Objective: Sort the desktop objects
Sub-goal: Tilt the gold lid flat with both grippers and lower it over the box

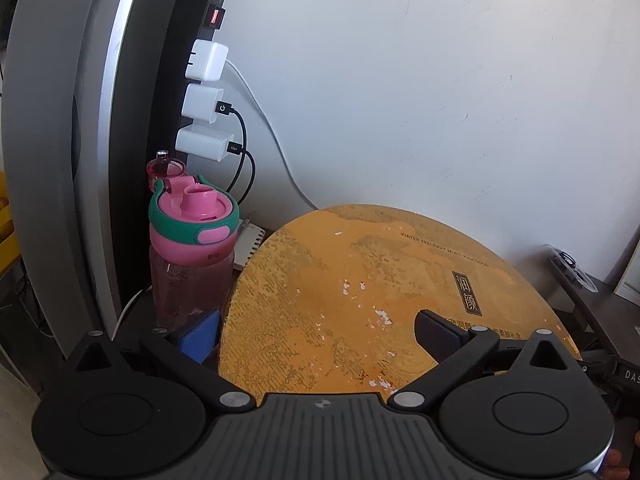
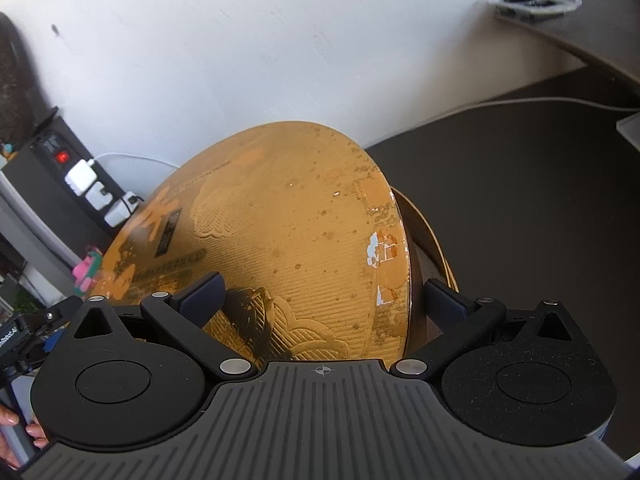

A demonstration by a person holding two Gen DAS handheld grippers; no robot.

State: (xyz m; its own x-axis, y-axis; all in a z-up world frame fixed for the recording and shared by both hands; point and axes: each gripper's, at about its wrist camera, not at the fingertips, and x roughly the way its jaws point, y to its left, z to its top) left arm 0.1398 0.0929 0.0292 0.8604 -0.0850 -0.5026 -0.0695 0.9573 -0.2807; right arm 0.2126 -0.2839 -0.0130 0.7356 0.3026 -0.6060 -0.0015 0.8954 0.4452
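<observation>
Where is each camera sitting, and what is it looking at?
Left wrist: sits on the left tongs, facing the wall, a pink bottle and the round orange lid; fingertips peek in.
Right wrist: sits on the right tongs, looking across the orange lid toward the wall; a hand shows.
Both see the lid, the wall and the white chargers.

Soft daylight, sharp, fisheye-warped edges

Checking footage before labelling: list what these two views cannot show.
- Orange round lid: near edge hidden by the left gripper body, left wrist view.
- Box base: only a sliver shows, right wrist view; contents hidden by lid.
- Notebook: mostly behind pink bottle and lid.
- Lid lettering: too small.
</observation>
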